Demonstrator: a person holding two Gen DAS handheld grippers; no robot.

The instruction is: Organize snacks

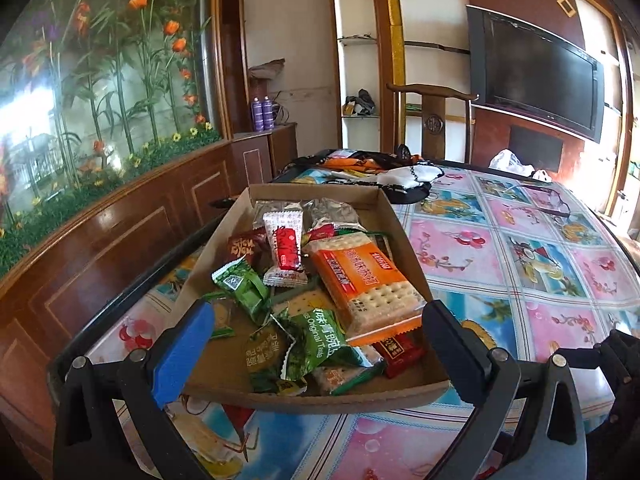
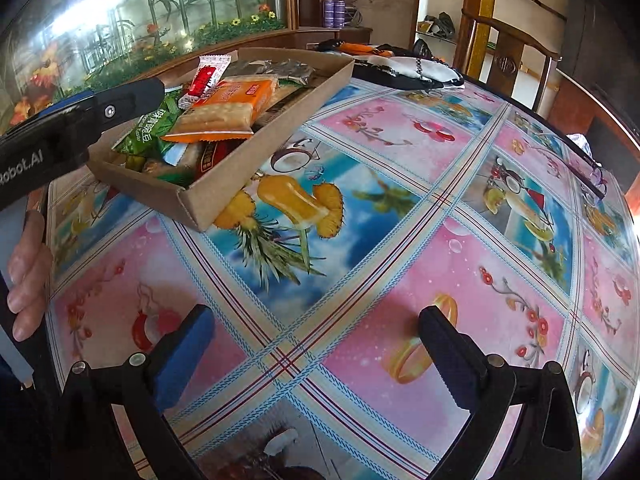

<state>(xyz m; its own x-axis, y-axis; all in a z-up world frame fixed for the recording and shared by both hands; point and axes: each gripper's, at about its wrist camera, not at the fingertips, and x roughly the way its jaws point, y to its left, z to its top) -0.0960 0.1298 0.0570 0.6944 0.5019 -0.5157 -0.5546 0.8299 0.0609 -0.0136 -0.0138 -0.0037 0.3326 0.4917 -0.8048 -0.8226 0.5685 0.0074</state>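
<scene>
A wall television [image 1: 540, 84], a wooden chair [image 1: 434, 120] and two purple bottles [image 1: 263, 113] stand beyond the patterned tablecloth [image 2: 400, 240].

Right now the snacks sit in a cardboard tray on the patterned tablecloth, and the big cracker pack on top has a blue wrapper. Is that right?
Not quite. The cracker pack on top has an orange wrapper, not blue, as the left wrist view shows. The snacks do sit in the cardboard tray on the patterned tablecloth.

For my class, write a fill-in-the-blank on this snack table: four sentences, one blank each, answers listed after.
1. The snacks lie in a shallow ____ tray.
2. The biggest packet, the cracker pack, is mostly ____ in colour.
3. The left tongs are ____, holding nothing.
4. The right tongs hover over the bare ____.

Answers: cardboard; orange; open; tablecloth
</scene>
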